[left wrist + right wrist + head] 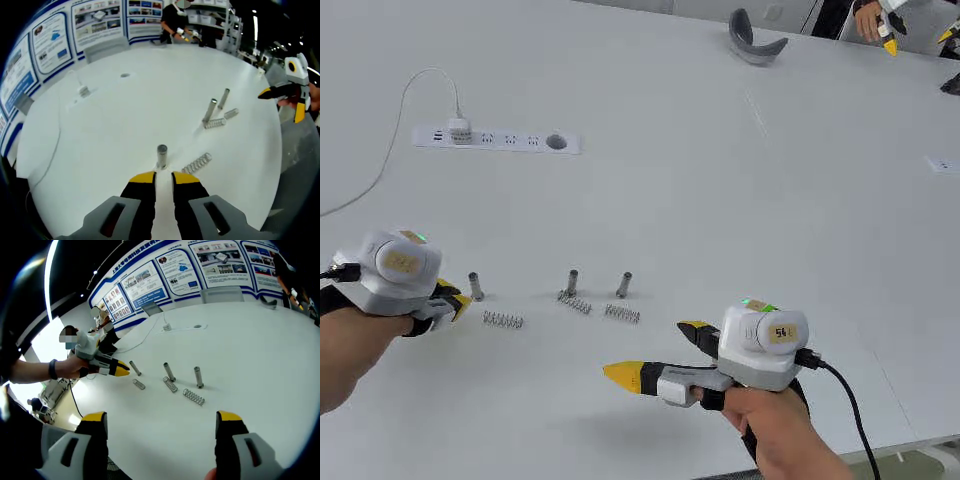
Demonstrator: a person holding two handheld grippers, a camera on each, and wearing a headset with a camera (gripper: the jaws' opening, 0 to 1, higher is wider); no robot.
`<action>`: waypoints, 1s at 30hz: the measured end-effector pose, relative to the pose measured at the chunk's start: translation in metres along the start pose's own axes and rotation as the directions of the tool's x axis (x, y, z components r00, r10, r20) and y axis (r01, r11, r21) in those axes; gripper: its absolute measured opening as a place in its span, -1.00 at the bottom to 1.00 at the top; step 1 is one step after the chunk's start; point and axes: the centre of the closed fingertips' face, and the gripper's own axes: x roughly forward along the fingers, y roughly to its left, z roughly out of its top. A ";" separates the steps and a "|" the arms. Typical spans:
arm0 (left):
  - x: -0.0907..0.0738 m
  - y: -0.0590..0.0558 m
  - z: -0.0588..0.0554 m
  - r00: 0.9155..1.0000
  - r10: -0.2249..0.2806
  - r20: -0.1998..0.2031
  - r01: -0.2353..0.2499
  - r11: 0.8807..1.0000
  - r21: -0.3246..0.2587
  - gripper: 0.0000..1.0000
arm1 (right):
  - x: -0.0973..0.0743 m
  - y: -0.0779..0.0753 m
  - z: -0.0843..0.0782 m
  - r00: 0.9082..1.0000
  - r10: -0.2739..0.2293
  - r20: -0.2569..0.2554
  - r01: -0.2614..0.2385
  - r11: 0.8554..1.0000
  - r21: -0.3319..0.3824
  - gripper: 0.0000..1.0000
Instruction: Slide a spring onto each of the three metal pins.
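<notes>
Three metal pins stand upright on the table (720, 200): the middle pin (572, 282), the right pin (624, 285) just beside it, and the left pin (476, 286) farther off on its other side. All three shafts are bare. Three springs lie flat on the person's side of this row: the middle spring (575, 302) just beside the middle pin's base, the right spring (622, 314) a little to its right, and the left spring (503, 320) to its left, near the left pin. The task therefore appears not yet begun, with every spring still to be lifted and threaded. The left gripper (163, 176) sits well left of the middle pin, pointed at the left pin, its jaws drawn nearly together with a narrow gap and holding nothing. The right gripper (162, 416) is nearer the person and right of the middle pin, its jaws spread wide and empty.
</notes>
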 end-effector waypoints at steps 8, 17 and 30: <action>-0.005 -0.001 -0.008 1.000 -0.008 0.006 0.008 0.999 -0.034 -0.65 | 0.001 0.001 -0.001 1.000 0.002 -0.004 -0.002 1.000 -0.002 0.81; -0.012 -0.007 -0.013 1.000 -0.022 0.016 0.023 0.998 -0.050 -0.47 | 0.001 0.000 -0.001 1.000 -0.003 -0.004 0.003 1.000 0.003 0.81; -0.027 -0.008 -0.009 0.998 -0.016 0.067 0.019 0.999 -0.035 -0.25 | 0.000 0.001 -0.001 1.000 -0.003 -0.004 0.003 1.000 0.001 0.81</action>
